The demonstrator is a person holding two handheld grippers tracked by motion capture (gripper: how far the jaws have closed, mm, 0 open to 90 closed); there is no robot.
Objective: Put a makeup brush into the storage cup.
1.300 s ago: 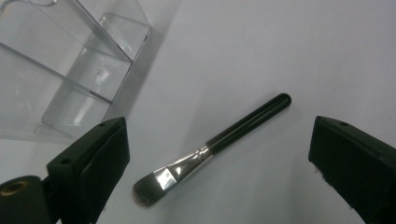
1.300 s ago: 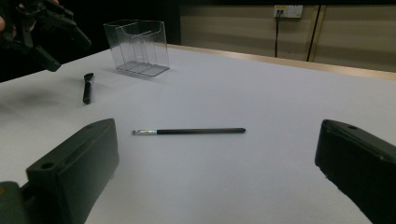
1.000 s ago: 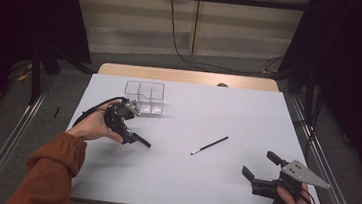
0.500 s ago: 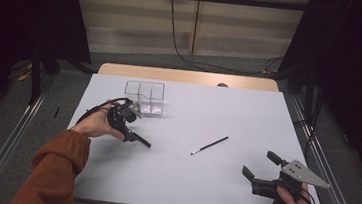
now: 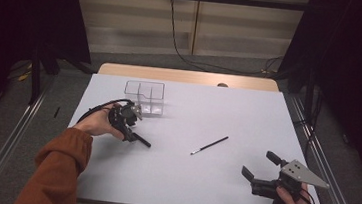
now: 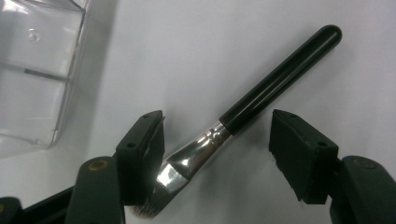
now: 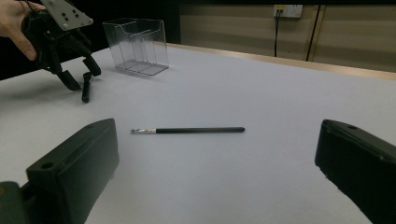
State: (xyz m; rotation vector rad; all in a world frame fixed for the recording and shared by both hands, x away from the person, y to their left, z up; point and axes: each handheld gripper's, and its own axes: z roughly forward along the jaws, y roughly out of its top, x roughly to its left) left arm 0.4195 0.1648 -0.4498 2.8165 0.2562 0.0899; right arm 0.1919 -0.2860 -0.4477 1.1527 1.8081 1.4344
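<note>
A thick black brush (image 6: pixel 275 79) with a silver ferrule lies on the white table (image 5: pixel 208 114), bristles toward me. My left gripper (image 6: pixel 215 123) straddles its ferrule, pointing down. Its jaws have just been closing and still stand apart: the ferrule lies against the left pad, while the right pad is clear of it. In the high view this gripper (image 5: pixel 129 127) is at the table's left, with the brush handle (image 5: pixel 141 140) sticking out toward the right. My right gripper (image 5: pixel 259 165) rests wide open near the front right edge, nothing between its jaws. A thin black brush (image 5: pixel 209 146) lies mid-table.
A clear plastic organizer (image 5: pixel 145 97) with compartments stands just behind the left gripper, close to it. The right gripper view shows the thin brush (image 7: pixel 187 130) ahead, and the organizer (image 7: pixel 135 44) and left gripper (image 7: pixel 77 77) farther off. A wooden strip edges the table's far side.
The left hand has edged slightly toward the organizer, staying over the thick brush. The right hand and the thin brush have not moved.
</note>
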